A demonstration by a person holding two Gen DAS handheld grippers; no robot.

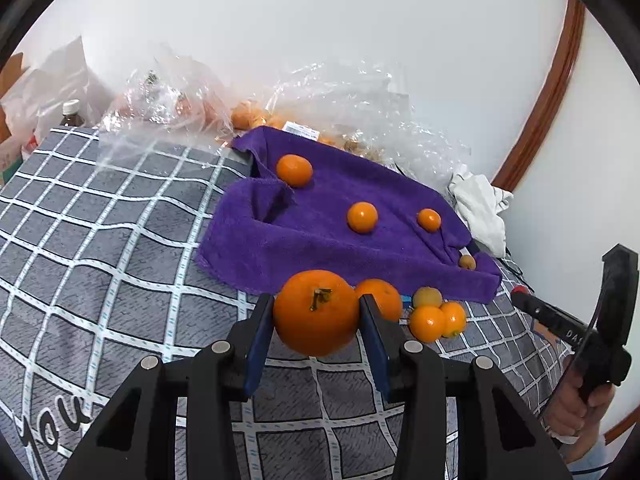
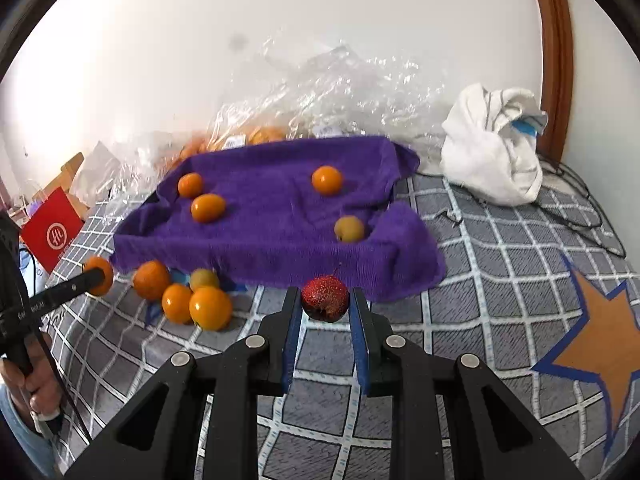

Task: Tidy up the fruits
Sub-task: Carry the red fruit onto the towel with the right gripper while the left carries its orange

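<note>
the left gripper [image 1: 317, 314] is clenched on a large mandarin [image 1: 316, 312] with a short stem, its blue pads pressing both sides of the fruit. the right gripper [image 2: 325, 300] is clenched on a small red speckled fruit [image 2: 325, 298], maybe a hawthorn, at the very tips of its fingers.

just ahead of both grippers lies the near edge of a purple towel [image 1: 340, 216], which is draped over something box-like, so that its borders stand up and the middle forms a shallow hollow. the near border hangs down to the bed cover. between the right gripper and this border the cover is free. ahead and to the right of the left gripper, a second mandarin [image 1: 382, 298] and a small heap of kumquats [image 1: 438, 318] sit close to the towel border.

inside the hollow there are three orange fruits [image 1: 362, 217] and one pale yellowish fruit [image 2: 349, 229] by a fold.

what is under the towel is hidden. beyond it crumpled clear plastic bags [image 1: 352, 96] cover more orange fruit, hard to count. a brown bottle [image 1: 72, 116] at far left is half cut off. a hand [image 2: 36, 380] holding the left gripper's handle shows at the edge of the right wrist view.

the surface is a grey bed cover [image 1: 100, 240] with white grid lines and an orange star print [image 2: 604, 340]. a white crumpled cloth [image 2: 492, 148] lies far right, near a white wall and a brown wooden door frame [image 2: 554, 52].
</note>
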